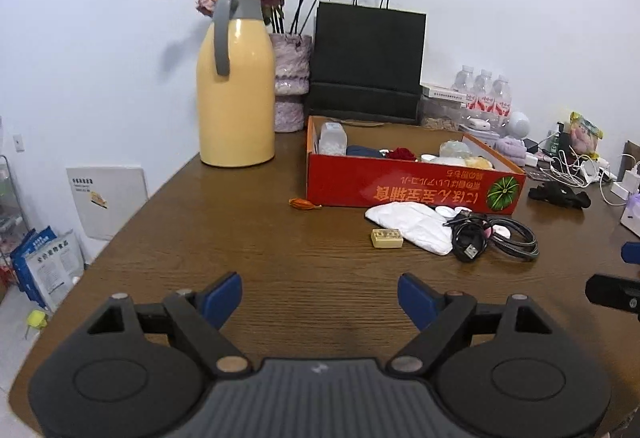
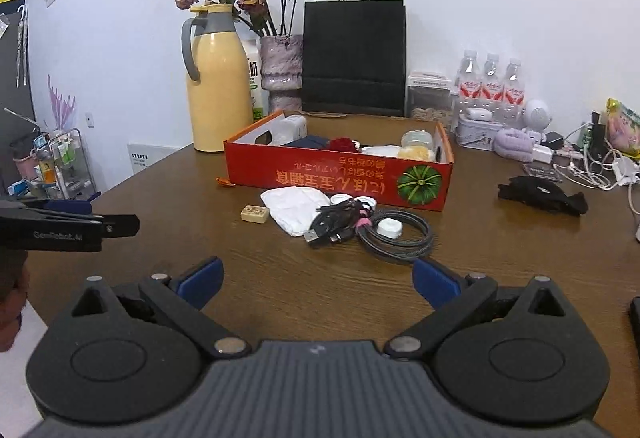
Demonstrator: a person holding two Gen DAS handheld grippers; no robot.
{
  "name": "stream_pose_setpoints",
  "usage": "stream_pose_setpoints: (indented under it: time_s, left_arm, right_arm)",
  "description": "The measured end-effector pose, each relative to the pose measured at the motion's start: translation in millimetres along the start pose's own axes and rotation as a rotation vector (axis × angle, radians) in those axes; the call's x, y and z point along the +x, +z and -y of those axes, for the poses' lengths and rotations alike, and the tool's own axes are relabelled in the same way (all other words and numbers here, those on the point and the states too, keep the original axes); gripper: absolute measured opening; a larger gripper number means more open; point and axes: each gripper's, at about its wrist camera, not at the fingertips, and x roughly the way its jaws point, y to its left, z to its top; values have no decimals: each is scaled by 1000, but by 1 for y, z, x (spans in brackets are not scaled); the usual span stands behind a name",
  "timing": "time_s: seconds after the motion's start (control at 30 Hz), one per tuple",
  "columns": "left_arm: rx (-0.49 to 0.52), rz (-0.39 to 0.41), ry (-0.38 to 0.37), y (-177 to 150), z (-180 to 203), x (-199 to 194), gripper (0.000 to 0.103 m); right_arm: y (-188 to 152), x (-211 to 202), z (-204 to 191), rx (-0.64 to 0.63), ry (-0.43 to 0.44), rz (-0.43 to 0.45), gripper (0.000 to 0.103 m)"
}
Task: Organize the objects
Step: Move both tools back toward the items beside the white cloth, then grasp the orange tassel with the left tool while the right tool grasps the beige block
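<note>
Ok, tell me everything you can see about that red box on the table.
The red box is a shallow, open-topped cardboard tray with orange edging. Its near wall carries upside-down yellow print and a green round fruit picture. It sits flat on the brown wooden table, holding assorted small items. A white pouch and coiled cables lie just before it; contact is unclear.

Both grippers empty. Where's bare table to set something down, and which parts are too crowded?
Bare wood lies between the left gripper and the red box, and left of the box up to the yellow jug. Crowded: the strip before the box, with white cloth, small block and cables; also the far right corner with chargers.
</note>
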Motion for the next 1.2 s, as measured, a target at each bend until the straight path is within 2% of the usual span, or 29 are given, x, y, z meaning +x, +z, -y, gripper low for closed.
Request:
stream_pose_setpoints:
  time_s: [0.07,0.13,0.2,0.3,0.37,0.5,0.7,0.77,0.87,0.93,1.1,1.2]
  left_arm:
    - [23,-14,-10,3,-3,16,81]
    - [53,-23,-1,10,-7,34,74]
    - [90,-22,4,18,-10,52,71]
    - [138,7,-43,31,-17,79,72]
    - [128,-4,-75,42,-24,104,72]
    - [140,-19,-74,56,-26,150,72]
    - [153,-79,-83,68,-31,199,68]
    - [130,-112,-106,70,-35,208,60]
    - [104,-125,-123,72,-39,214,56]
    - [117,-119,-115,72,-38,215,41]
    - [124,-113,-124,72,-37,213,39]
    - [108,-83,-108,70,-39,205,39]
  right_arm:
    - [4,11,-4,-15,23,2,99]
    - [11,28,-10,-31,36,-9,98]
    - [17,47,-16,-52,53,-11,93]
    - [28,80,-28,-82,81,-27,84]
    - [32,104,-36,-82,90,-45,82]
    - [34,151,-54,-55,118,-104,71]
    - [37,189,-72,-43,56,-148,53]
    - [37,196,-73,-26,53,-161,43]
    - [35,200,-75,-24,32,-158,39]
    - [33,199,-74,-13,17,-146,33]
    - [33,201,-71,35,19,-135,33]
    - [34,198,-72,35,18,-130,33]
